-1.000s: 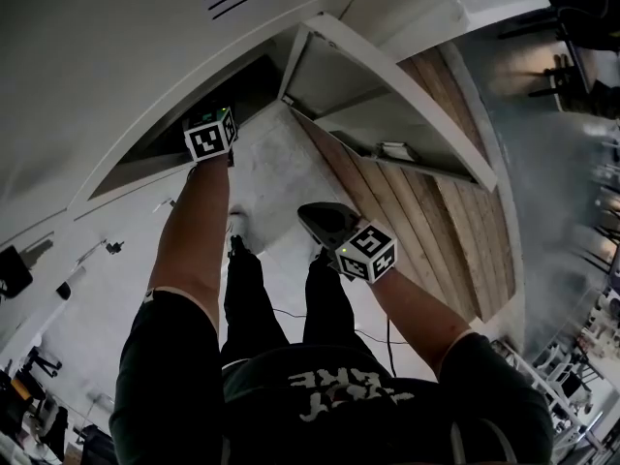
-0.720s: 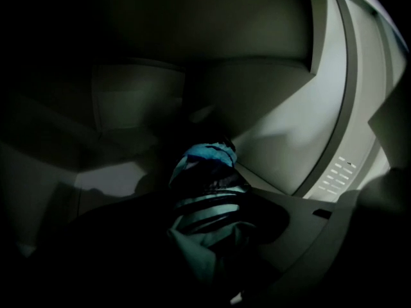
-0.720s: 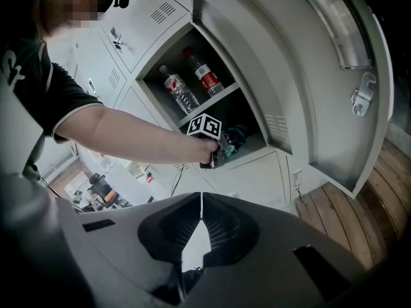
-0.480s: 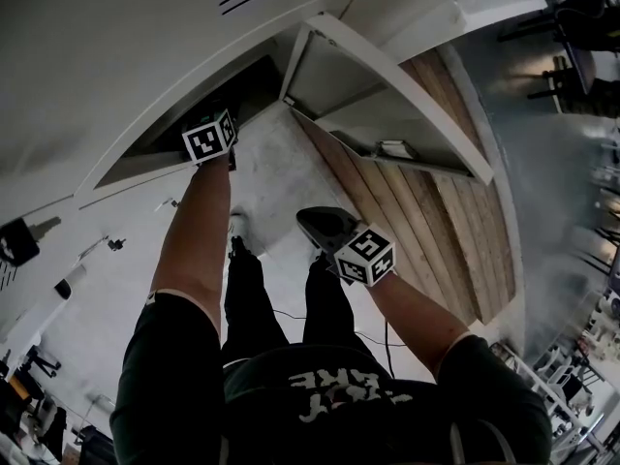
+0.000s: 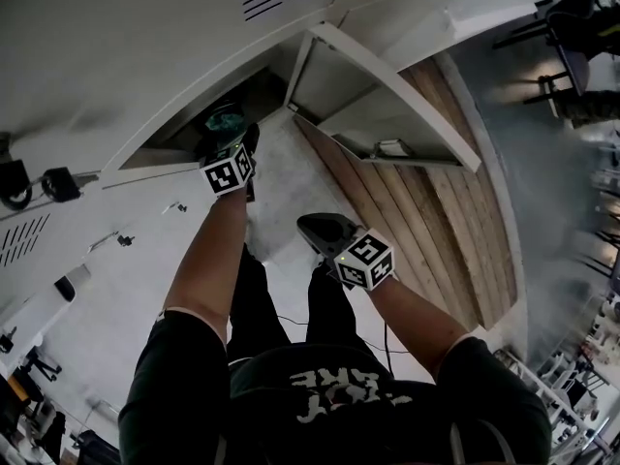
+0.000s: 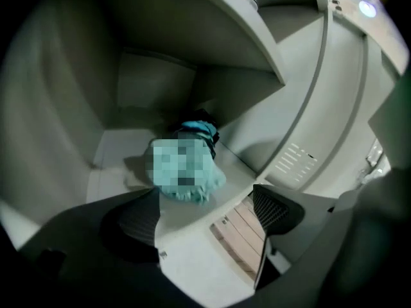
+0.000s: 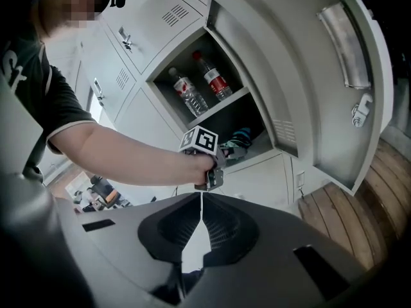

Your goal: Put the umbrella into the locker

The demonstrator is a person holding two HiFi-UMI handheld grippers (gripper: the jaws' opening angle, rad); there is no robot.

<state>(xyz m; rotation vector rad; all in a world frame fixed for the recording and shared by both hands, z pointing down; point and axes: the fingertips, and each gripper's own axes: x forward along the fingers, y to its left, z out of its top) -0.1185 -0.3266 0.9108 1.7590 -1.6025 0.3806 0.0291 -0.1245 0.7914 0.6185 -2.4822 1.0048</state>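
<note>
Teal umbrella (image 6: 200,183) lies in the locker (image 6: 115,153); left gripper (image 6: 205,213) jaws opening (nothing between), right gripper (image 7: 200,226) closed.

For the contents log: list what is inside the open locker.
In the locker, a folded teal umbrella lies on the lower compartment's floor, and two water bottles stand on the shelf above. The space behind the umbrella and bottles is covered.
</note>
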